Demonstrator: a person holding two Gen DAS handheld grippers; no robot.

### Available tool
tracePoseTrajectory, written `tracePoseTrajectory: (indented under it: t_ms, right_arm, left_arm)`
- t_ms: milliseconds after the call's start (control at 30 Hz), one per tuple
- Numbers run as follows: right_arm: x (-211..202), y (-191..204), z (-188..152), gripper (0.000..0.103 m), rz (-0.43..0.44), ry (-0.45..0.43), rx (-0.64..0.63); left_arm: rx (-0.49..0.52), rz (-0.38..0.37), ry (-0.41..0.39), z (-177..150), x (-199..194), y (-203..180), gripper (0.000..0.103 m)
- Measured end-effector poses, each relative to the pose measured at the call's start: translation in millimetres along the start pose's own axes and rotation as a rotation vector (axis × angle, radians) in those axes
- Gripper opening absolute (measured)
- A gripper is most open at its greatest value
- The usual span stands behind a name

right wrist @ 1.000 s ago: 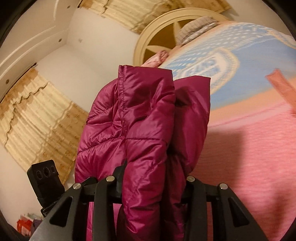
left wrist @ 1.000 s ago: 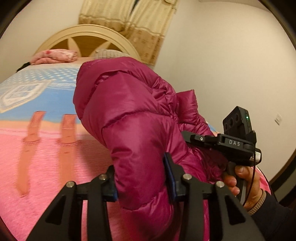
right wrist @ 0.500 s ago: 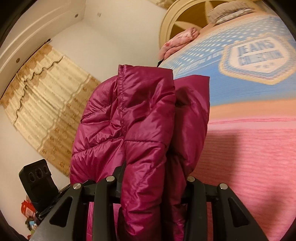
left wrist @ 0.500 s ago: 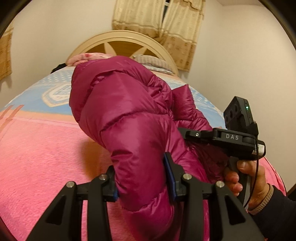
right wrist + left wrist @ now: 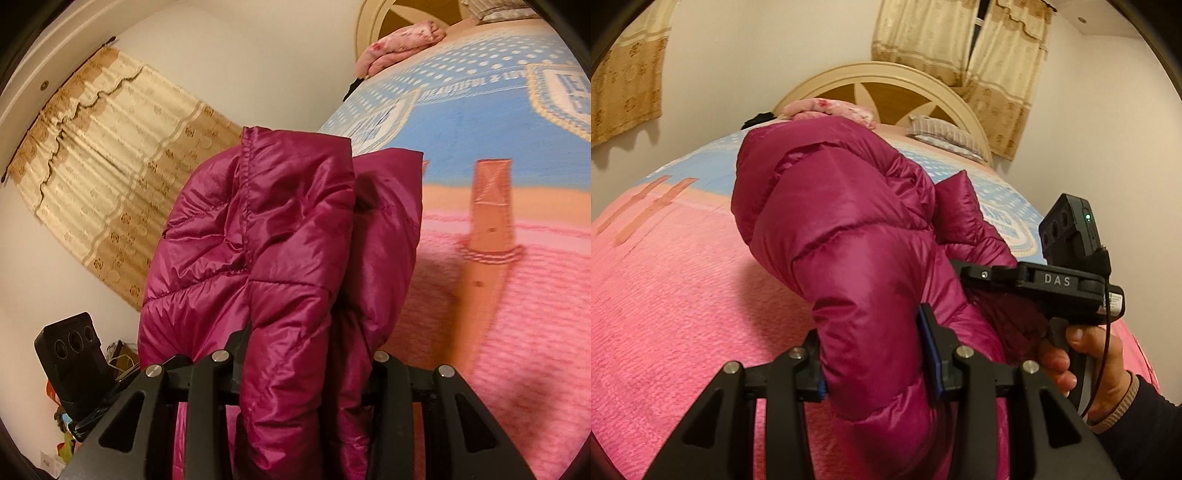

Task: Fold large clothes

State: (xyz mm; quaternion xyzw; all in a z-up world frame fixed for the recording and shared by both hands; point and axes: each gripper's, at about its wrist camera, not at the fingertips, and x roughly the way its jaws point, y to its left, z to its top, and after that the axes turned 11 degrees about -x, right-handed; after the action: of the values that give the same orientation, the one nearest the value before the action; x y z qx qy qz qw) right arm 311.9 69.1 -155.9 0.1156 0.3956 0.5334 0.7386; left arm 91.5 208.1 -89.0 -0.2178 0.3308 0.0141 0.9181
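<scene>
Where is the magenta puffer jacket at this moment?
The magenta puffer jacket fills the centre of both wrist views, clamped in the left gripper and right gripper above the pink blanket.

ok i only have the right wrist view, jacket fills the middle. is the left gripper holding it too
Observer: Yes. In the left wrist view the left gripper is shut on a thick fold of the magenta puffer jacket, one blue-padded finger on each side.
Operator: can you see my right gripper from there
Observer: Yes, the right gripper comes in from the right side, its fingers buried in the jacket, with a hand on its handle.
Operator: anything at the head of the bed i can't see
Observer: A grey striped pillow lies on the right by the headboard; your view catches only its edge.
</scene>
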Motion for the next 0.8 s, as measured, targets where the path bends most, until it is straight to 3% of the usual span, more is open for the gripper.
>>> tracePoseTrajectory:
  t_ms: [567,800]
  right_arm:
    - [59.4,5.0,-5.2,0.037,0.014,0.098,-0.024]
    - [68.2,12.0,-6.3,0.037,-0.058,0.111,-0.067]
  left_arm:
    - [-0.067,0.064,0.021,-11.0,9.7,46.0,0.041]
    - [-0.068,0.110,0.030,-20.1,15.1,55.8,0.054]
